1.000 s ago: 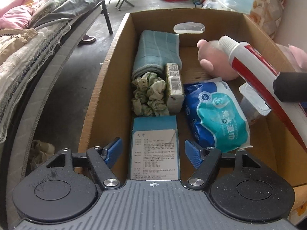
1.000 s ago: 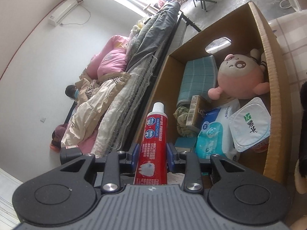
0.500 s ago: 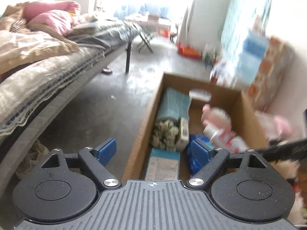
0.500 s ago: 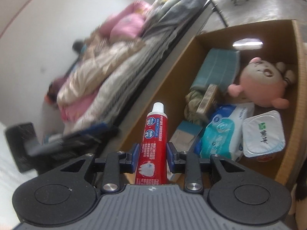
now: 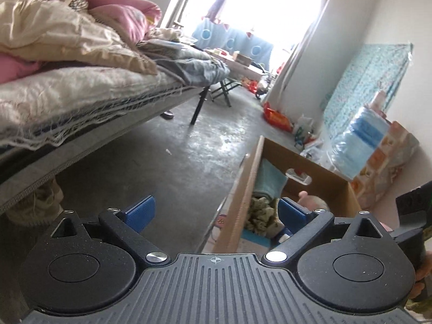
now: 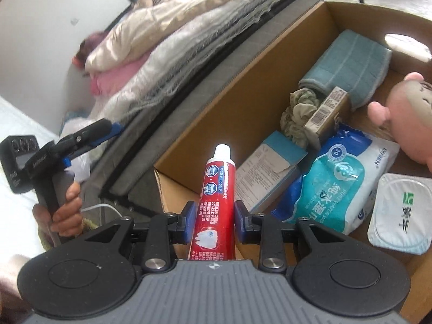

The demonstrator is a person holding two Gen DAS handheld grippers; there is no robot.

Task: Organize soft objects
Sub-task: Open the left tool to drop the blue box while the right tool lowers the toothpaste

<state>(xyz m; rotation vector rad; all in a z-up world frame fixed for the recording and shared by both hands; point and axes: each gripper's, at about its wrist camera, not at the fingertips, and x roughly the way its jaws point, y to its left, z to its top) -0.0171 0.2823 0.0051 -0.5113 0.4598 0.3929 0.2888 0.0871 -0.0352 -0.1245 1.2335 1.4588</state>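
My right gripper is shut on a red toothpaste tube with a white cap, held over the near corner of a cardboard box. Inside the box lie a folded teal towel, a green scrunchie, a small carton, a light-blue box, a wet-wipes pack, a white yoghurt cup and a pink plush toy. My left gripper is still opening, nothing between its jaws, lifted clear to the left of the box.
A bed piled with quilts runs along the left. Grey concrete floor lies between bed and box. Packs, bags and a patterned mat stand by the right wall. A person's hand holds the left gripper's handle.
My left gripper let go of the light-blue box, drew back up and left out of the cardboard box, and widened. The right gripper swung with the toothpaste toward the box's near corner.
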